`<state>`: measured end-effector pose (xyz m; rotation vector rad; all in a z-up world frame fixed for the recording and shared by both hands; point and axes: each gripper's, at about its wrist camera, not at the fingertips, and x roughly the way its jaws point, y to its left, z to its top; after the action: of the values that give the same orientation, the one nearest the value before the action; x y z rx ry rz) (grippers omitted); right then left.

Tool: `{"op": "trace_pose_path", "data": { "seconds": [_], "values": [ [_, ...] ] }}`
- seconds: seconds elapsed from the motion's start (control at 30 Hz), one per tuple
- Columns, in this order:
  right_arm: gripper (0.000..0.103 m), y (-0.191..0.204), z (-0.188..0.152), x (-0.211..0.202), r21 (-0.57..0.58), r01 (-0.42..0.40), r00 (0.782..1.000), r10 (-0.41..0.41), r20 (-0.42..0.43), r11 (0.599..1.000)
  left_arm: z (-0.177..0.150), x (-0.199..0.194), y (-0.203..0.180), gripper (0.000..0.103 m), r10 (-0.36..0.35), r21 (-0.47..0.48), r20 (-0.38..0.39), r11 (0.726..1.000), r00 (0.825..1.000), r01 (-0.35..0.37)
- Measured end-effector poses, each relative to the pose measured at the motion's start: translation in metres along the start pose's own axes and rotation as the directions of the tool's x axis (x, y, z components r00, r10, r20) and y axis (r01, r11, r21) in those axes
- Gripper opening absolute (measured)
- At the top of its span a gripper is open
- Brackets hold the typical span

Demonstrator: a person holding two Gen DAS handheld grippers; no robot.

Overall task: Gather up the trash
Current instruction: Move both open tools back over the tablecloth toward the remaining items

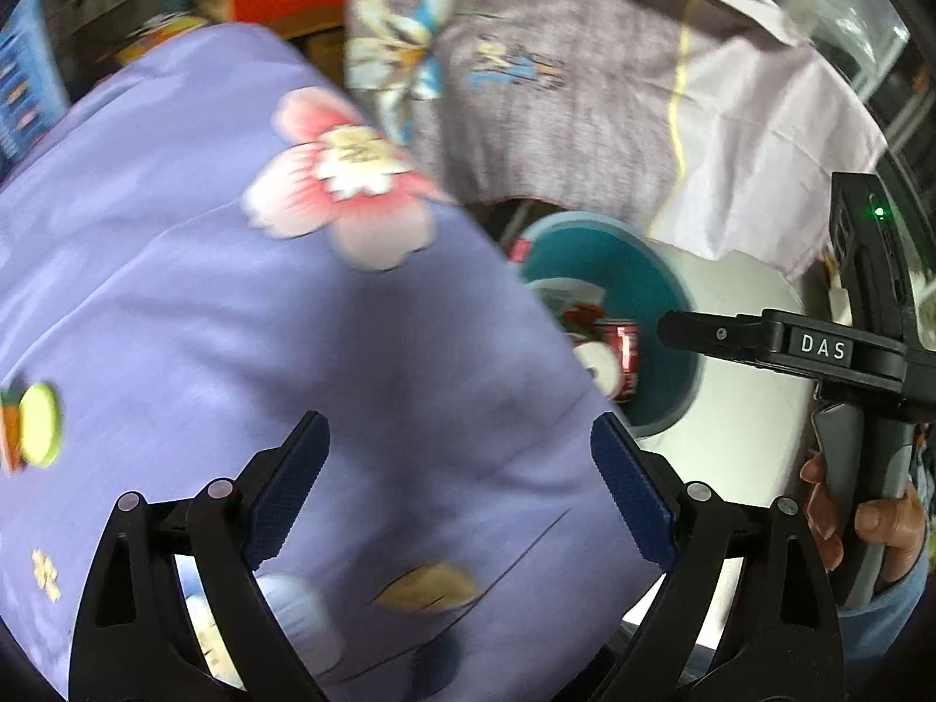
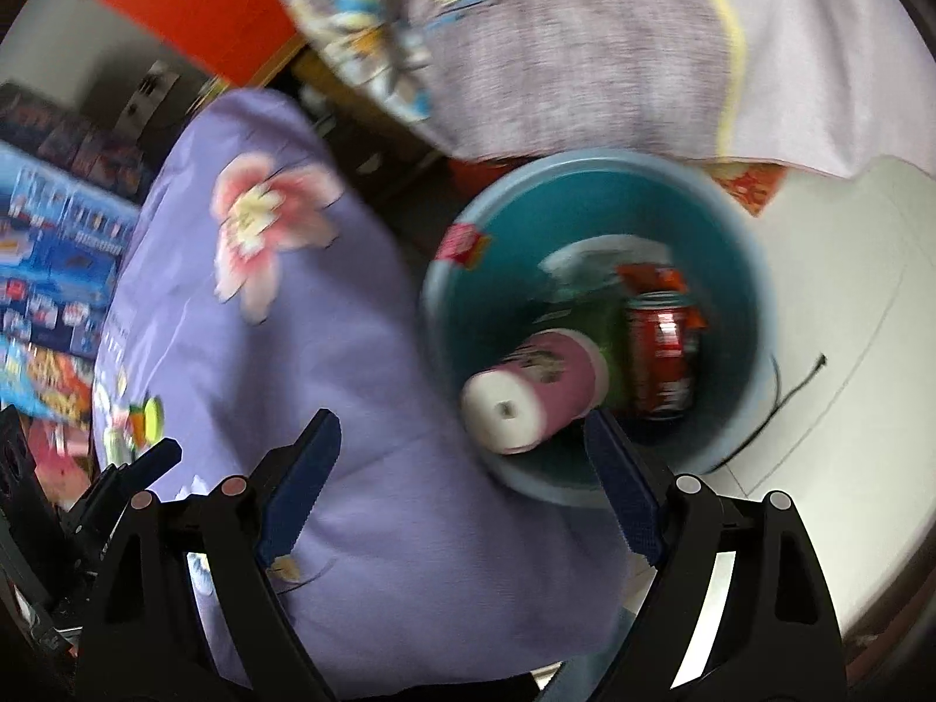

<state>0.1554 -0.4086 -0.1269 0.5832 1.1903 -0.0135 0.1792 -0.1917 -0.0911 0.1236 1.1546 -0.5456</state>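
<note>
A: Is the whole bin [image 1: 655, 292] visible from the left wrist?
B: No, the purple cloth [image 1: 292, 322] hides half.
A: The boxes [image 2: 52, 269] at far left?
B: Blurred, print unreadable.

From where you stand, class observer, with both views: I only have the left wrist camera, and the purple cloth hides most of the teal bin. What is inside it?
Observer: In the right wrist view, the teal bin holds a pink paper cup lying on its side.
Operator: Anything beside it?
Observer: A red can, to the right of the cup.
Operator: Is the right gripper carrying anything?
Observer: No. The right gripper is open with nothing between its fingers.
Operator: What is on the floor past the bin?
Observer: A thin black cord on the white floor.
</note>
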Motion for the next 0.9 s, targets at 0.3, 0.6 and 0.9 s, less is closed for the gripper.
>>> {"op": "trace_pose_path", "data": {
  "seconds": [0.3,0.6,0.9],
  "values": [
    [0.081,0.098,-0.019,0.023,-0.148,-0.041,0.998,0.034,-0.051,0.988,-0.039,-0.045,0.081,0.091,0.070,-0.129,0.044,0.990,0.997,-0.064],
    [0.081,0.196,-0.043,0.054,-0.267,-0.054,0.993,0.023,-0.117,0.962,-0.083,-0.088,0.177,0.091,0.129,-0.285,0.091,0.953,0.987,-0.098],
    [0.081,0.281,-0.056,0.093,-0.353,-0.059,0.984,-0.005,-0.179,0.934,-0.116,-0.114,0.261,0.091,0.155,-0.412,0.119,0.906,0.981,-0.094]
  ]
}}
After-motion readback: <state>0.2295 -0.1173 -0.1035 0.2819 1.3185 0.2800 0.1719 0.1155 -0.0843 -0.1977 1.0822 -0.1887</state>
